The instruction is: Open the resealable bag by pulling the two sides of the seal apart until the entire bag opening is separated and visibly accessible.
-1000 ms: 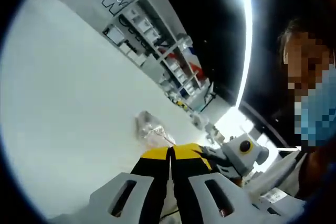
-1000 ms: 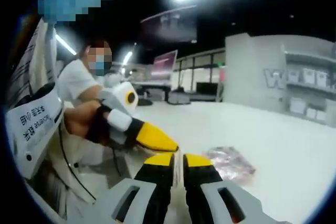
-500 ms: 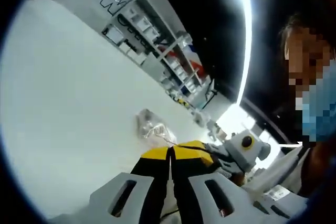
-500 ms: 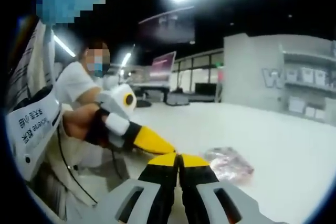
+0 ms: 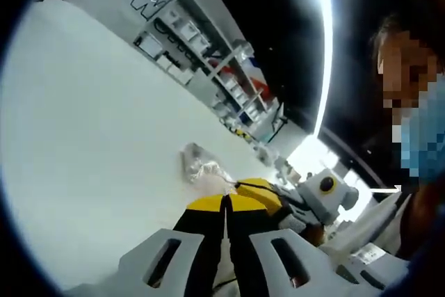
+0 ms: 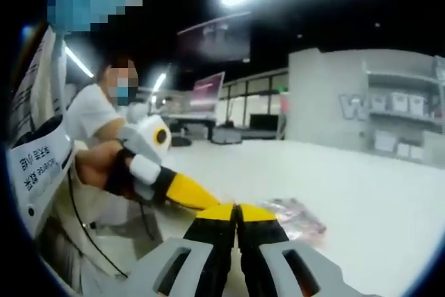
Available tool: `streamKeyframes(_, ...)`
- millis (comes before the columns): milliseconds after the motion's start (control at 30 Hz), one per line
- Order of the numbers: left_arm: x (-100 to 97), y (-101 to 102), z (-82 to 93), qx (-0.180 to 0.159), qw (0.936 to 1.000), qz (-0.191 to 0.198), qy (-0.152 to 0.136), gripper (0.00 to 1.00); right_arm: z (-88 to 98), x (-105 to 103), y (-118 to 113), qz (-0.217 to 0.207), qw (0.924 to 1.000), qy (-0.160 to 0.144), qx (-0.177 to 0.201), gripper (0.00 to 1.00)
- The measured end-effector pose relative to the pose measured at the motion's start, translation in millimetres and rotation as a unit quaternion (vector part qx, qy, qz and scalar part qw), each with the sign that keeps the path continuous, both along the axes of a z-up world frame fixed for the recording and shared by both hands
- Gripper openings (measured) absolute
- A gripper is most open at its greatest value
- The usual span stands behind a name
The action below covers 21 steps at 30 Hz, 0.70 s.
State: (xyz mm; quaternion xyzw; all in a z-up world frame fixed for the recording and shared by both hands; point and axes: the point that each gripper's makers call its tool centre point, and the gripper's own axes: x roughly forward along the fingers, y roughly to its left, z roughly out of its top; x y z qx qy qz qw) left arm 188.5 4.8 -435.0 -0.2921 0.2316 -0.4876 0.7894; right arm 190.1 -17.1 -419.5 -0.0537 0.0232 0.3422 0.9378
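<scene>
Left tool [image 5: 226,203] and right tool [image 6: 236,212] clenched, tips nearly together

Bag [image 6: 292,217] lies on the bench [image 5: 90,144] at lower centre, apparently ungripped; opening seems not yet begun.

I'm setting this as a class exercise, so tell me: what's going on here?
A person holds a two-jaw tool in each hand over a white table. The left tool and the right tool both have their jaws closed together, tips near each other. A small clear resealable bag with pinkish contents lies on the table just beyond them. Whether either tool grips its seal cannot be told, and the bag does not look opened yet.
</scene>
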Motion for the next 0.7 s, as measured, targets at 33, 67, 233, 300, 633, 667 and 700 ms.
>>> streamKeyframes(33, 0.0, 0, 0.0, 0.0, 1.0, 0.0, -0.001, 0.0, 0.1, 0, 0, -0.002, 1.0, -0.001, -0.001, 0.0)
streamKeyframes(67, 0.0, 0, 0.0, 0.001, 1.0, -0.001, -0.001, 0.0, -0.1, 1, -1, -0.003, 1.0, -0.001, -0.001, 0.0)
streamKeyframes(233, 0.5, 0, 0.4, 0.0, 1.0, 0.0, -0.001, 0.0, 2.3, 3, -4, -0.009, 0.9999, -0.005, 0.004, 0.0)
streamKeyframes(300, 0.9, 0, 0.3, 0.001, 1.0, 0.001, -0.001, 0.0, 5.6, 6, -7, -0.013, 0.9999, -0.007, 0.008, 0.0)
streamKeyframes(633, -2.0, 1, 0.9, -0.001, 1.0, -0.005, -0.001, 0.0, 15.8, 21, -24, -0.053, 0.9976, -0.038, -0.022, 0.0)
streamKeyframes(667, -2.5, 1, 1.2, -0.002, 1.0, -0.005, -0.001, 0.0, 16.1, 22, -24, -0.056, 0.9974, -0.039, -0.023, 0.0)
streamKeyframes(700, -2.9, 2, 1.3, -0.003, 1.0, -0.006, -0.001, 0.0, 16.9, 22, -25, -0.057, 0.9973, -0.04, -0.023, 0.0)
